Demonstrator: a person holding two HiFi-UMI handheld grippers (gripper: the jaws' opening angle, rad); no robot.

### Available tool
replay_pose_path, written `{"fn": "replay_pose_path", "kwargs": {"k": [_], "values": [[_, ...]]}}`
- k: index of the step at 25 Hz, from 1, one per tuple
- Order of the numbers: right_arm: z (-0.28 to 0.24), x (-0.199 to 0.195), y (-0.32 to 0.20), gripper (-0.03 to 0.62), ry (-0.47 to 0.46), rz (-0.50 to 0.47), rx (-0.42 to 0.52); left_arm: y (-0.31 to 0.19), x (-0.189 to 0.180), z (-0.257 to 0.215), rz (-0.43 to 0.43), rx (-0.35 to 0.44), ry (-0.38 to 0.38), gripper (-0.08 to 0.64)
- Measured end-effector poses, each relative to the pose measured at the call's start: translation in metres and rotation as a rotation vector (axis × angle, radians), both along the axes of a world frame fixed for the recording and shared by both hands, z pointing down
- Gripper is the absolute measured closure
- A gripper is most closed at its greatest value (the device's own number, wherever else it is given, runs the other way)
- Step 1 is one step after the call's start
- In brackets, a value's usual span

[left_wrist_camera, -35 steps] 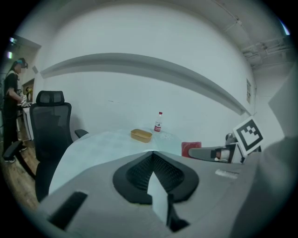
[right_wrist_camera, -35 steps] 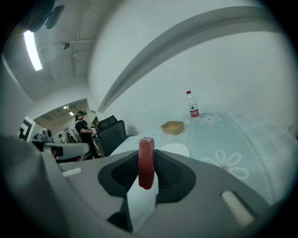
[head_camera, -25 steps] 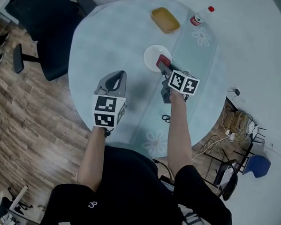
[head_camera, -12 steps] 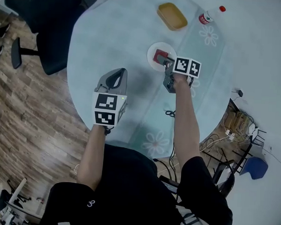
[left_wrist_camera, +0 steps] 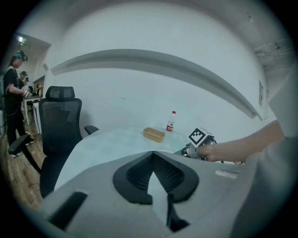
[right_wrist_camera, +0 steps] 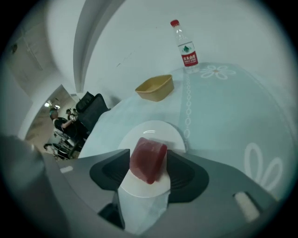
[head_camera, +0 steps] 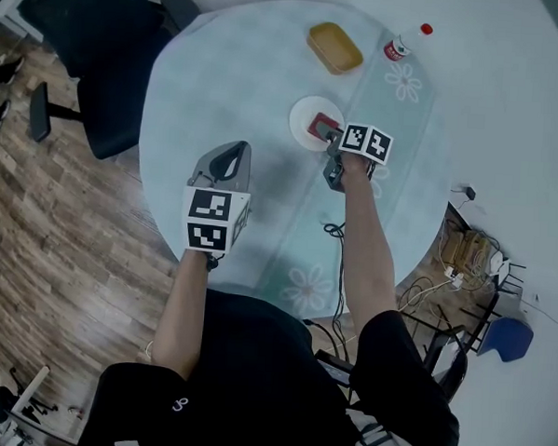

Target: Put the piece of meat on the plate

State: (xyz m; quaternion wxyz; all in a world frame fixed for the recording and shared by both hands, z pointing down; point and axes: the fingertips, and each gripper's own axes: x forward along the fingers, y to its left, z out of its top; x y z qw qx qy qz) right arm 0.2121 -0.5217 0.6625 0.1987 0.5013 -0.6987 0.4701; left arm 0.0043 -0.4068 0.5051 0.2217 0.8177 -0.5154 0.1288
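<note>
The dark red piece of meat (right_wrist_camera: 148,160) lies tilted on the small white plate (right_wrist_camera: 153,130), between the jaws of my right gripper (right_wrist_camera: 149,168). Those jaws are opening and stand wide on either side of the meat, not pressing it. From the head view, the meat (head_camera: 321,128) sits at the near right of the plate (head_camera: 303,116), with the right gripper (head_camera: 328,142) just over it. My left gripper (head_camera: 228,159) hovers over the table's near left, away from the plate. Its jaws (left_wrist_camera: 151,174) are spread with nothing between them.
A yellow tray (head_camera: 335,45) and a water bottle with a red cap (head_camera: 400,42) stand at the far side of the round pale table (head_camera: 221,84). A black office chair (head_camera: 92,58) is at the left. Cables (head_camera: 464,246) lie on the floor at the right.
My right gripper carried the meat from the plate's near edge onto the plate and sank lower. Its jaws have widened around the meat. The left gripper stayed put.
</note>
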Motion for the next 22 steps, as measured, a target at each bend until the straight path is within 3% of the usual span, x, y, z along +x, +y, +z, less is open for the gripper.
{"fn": "replay_pose_path", "kwargs": {"k": [2, 5, 10, 14, 16, 19, 22], "values": [[-0.014, 0.007, 0.003, 0.333, 0.082, 0.001, 0.049, 0.004, -0.002, -0.010, 0.003, 0.020, 0.003, 0.566], [-0.053, 0.011, 0.012, 0.341, 0.081, 0.022, 0.157, 0.014, -0.001, -0.025, 0.014, 0.053, 0.007, 0.566], [-0.143, 0.016, 0.049, 0.472, 0.075, 0.077, 0.413, 0.034, 0.015, -0.059, 0.055, 0.126, 0.009, 0.566], [-0.206, 0.004, 0.090, 0.538, 0.073, 0.057, 0.594, 0.052, 0.035, -0.088, 0.113, 0.240, -0.087, 0.566], [-0.240, -0.004, 0.116, 0.588, 0.081, 0.039, 0.690, 0.062, 0.046, -0.101, 0.134, 0.279, -0.077, 0.566], [-0.281, -0.015, 0.163, 0.586, 0.134, -0.008, 0.817, 0.077, 0.059, -0.115, 0.143, 0.311, -0.051, 0.566], [-0.304, -0.001, 0.200, 0.586, 0.182, 0.042, 0.873, 0.088, 0.073, -0.129, 0.151, 0.351, -0.053, 0.566]]}}
